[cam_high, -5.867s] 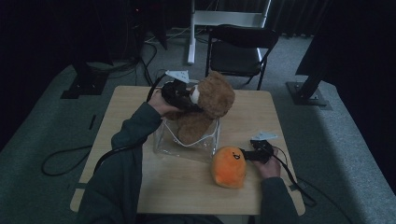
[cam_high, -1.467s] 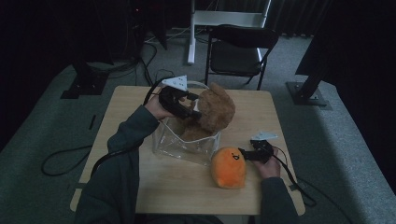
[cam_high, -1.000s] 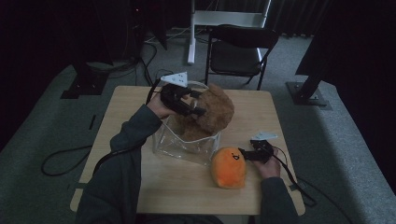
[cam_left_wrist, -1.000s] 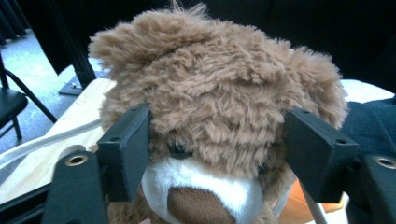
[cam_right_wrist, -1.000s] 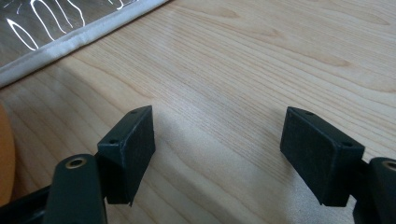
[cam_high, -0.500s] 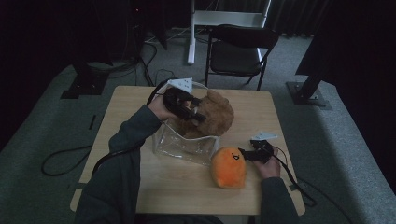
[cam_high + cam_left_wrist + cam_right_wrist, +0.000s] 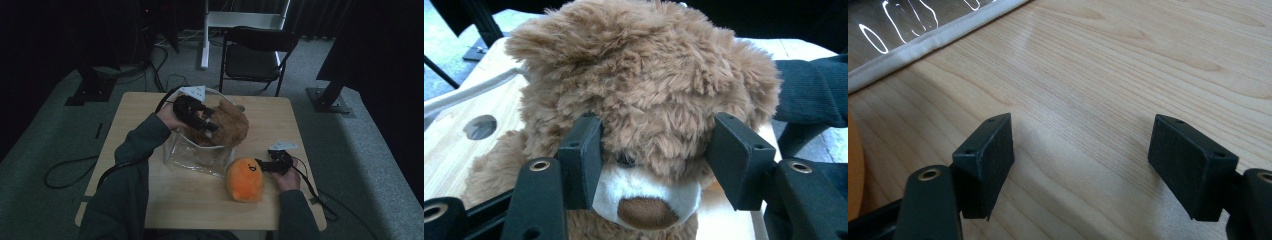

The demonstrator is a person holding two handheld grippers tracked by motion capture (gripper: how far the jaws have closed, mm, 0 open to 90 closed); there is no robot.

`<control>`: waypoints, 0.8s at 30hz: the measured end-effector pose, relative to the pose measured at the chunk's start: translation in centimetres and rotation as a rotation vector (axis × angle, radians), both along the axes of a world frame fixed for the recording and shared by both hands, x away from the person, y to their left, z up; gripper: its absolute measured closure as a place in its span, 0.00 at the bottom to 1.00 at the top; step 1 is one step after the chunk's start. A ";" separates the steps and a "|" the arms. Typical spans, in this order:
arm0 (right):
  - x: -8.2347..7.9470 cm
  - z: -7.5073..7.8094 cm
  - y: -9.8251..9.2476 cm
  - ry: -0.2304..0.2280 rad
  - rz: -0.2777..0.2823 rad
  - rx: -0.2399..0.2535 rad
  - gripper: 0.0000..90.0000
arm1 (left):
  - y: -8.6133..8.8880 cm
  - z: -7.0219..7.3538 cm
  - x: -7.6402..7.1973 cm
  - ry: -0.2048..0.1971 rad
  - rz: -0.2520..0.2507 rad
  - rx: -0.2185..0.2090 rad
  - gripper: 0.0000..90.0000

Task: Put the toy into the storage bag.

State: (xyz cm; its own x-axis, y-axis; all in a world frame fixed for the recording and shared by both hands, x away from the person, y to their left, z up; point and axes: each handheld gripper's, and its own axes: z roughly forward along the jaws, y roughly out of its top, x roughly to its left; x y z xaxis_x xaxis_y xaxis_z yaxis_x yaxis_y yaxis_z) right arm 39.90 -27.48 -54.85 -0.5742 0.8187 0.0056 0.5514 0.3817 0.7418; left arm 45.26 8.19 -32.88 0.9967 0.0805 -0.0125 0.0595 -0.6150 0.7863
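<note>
A person sits at a pale wooden table (image 7: 280,120) in a dim room, forearms reaching in from the near edge, a claw in each hand.

The left claw (image 7: 207,121) is held over a clear plastic container (image 7: 192,155) that stands on the middle of the table. A brown teddy bear (image 7: 227,125) sits in that container, its head and upper body rising above the rim. In the left gripper view, the bear's head (image 7: 644,95) is directly ahead, with its white muzzle and brown nose low in the centre. The two black jaws stand on either side of the face, level with the eyes, their pads pushed into the fur. The jaws have just been closing, with the bear's head between them, and they now press on it from both sides. Behind the bear, the table top shows a round hole (image 7: 480,127) near its left edge, and a dark sleeve (image 7: 814,92) crosses at the right.

The right claw (image 7: 261,165) rests low near the right edge of the table, in the person's right hand (image 7: 285,175). Its jaws point toward an orange plush toy (image 7: 245,179) with a small dark face, which lies on the table just beside the container's near right corner. In the right gripper view, the jaws stand wide apart with bare wood between them, released and grasping nothing. The container's pale hem (image 7: 933,37) runs across the upper left corner, and a sliver of orange (image 7: 854,165) shows at the left edge.

A dark chair (image 7: 255,55) stands beyond the far side of the table.
</note>
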 end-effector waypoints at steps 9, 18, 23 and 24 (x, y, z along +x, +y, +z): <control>0.0 0.0 0.0 0.000 0.000 0.000 0.28 | -0.4 -0.3 -0.1 -0.028 0.017 0.048 0.48; 0.0 0.0 0.0 0.000 0.000 0.000 0.28 | -0.5 -0.3 -0.2 -0.056 0.042 0.031 0.46; 0.0 0.0 0.0 0.000 0.000 0.000 0.28 | -0.5 -0.1 -0.3 -0.067 0.050 0.003 0.46; 0.0 0.0 0.0 0.000 0.000 0.000 0.28 | -0.6 -0.1 -0.4 -0.070 0.052 -0.003 0.46</control>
State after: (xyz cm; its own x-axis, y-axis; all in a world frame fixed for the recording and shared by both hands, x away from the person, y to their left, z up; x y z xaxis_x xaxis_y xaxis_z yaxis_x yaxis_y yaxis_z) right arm 39.90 -27.48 -54.85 -0.5743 0.8186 0.0056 0.5515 0.3818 0.7417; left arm 44.91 7.64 -32.98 0.9896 0.1322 0.0567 0.0362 -0.6099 0.7916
